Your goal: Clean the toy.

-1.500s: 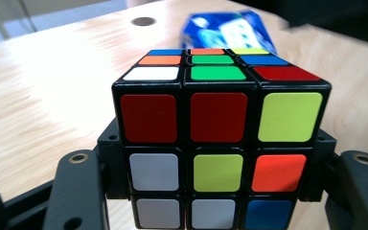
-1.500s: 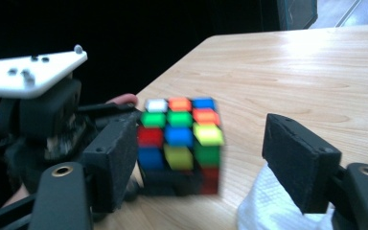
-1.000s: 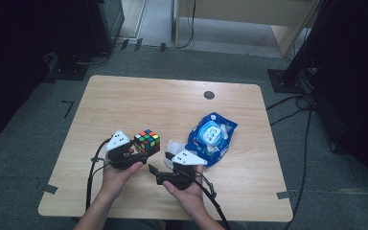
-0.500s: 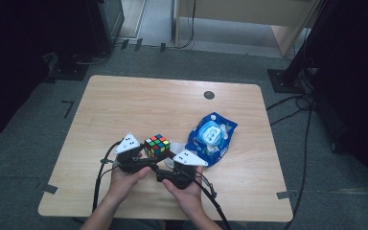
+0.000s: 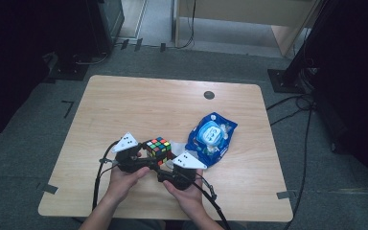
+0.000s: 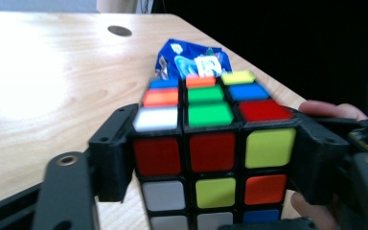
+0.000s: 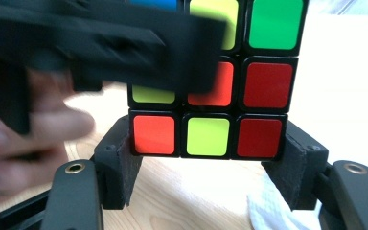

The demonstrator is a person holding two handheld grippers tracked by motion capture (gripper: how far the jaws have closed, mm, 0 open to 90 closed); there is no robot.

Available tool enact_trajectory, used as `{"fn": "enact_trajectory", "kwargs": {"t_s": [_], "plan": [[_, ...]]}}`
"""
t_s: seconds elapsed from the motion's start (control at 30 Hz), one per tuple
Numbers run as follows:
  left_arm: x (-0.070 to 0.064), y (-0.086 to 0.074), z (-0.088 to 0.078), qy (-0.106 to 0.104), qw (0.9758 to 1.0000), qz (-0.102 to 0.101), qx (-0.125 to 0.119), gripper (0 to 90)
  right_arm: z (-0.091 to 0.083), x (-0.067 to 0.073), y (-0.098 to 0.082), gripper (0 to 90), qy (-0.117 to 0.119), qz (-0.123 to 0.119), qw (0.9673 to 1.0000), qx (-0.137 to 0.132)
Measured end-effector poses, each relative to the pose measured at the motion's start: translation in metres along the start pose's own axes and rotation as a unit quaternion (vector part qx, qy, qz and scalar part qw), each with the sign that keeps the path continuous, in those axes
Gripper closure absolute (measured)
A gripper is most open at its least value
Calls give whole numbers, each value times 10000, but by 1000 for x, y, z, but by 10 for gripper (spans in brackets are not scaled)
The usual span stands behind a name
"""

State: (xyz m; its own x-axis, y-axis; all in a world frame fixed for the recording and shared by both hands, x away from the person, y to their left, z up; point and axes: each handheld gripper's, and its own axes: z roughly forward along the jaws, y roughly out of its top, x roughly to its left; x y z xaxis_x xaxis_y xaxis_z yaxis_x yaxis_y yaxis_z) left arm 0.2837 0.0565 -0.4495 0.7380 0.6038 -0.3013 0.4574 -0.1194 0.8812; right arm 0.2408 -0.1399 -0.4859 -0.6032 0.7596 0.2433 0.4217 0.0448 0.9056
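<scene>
Rubik's cube (image 5: 157, 147) clamped between left gripper (image 6: 213, 158) and right gripper (image 7: 206, 160) (jaws just shifting), above table (image 5: 139, 103)

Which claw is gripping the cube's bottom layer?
The right claw: its pads flank the lowest row of the cube; the left claw clamps the top layer.

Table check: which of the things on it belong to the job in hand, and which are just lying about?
In the job:
- puzzle cube, between both tools
- left tool, pads against the cube's sides
- right tool, jaws either side of the cube's bottom layer

Lying about:
- blue wipes pack, right of the cube
- white tissue on the table
</scene>
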Motion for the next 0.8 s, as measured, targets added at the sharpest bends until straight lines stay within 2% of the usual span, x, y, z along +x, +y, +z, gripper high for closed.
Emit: {"fn": "enact_trajectory", "kwargs": {"t_s": [0.2, 0.33, 0.43, 0.47, 0.5, 0.53, 0.63, 0.8], "plan": [[9, 5, -14, -132, 9996, 44, -234, 235, -6, -13, 6, 351, 100, 40, 9999, 101], [14, 6, -19, -186, 9993, 129, -293, 239, -10, -21, 9, 351, 163, 79, 9997, 178], [17, 5, -22, -180, 9991, 236, -300, 239, -11, -28, 11, 351, 291, 210, 9990, 260], [18, 5, -23, -126, 9989, 347, -281, 238, -12, -30, 12, 351, 301, 215, 9989, 274], [18, 5, -23, -126, 9989, 347, -281, 238, -13, -32, 13, 351, 308, 232, 9988, 296], [18, 3, -25, 73, 9974, 703, -168, 239, -14, -34, 15, 350, 290, 249, 9988, 320], [17, -1, -23, 278, 9932, 1129, 60, 238, -20, -39, 22, 350, 287, 257, 9988, 318], [11, -6, -14, 446, 9868, 1529, 291, 239, -28, -43, 34, 351, 423, 290, 9982, 316]]}}
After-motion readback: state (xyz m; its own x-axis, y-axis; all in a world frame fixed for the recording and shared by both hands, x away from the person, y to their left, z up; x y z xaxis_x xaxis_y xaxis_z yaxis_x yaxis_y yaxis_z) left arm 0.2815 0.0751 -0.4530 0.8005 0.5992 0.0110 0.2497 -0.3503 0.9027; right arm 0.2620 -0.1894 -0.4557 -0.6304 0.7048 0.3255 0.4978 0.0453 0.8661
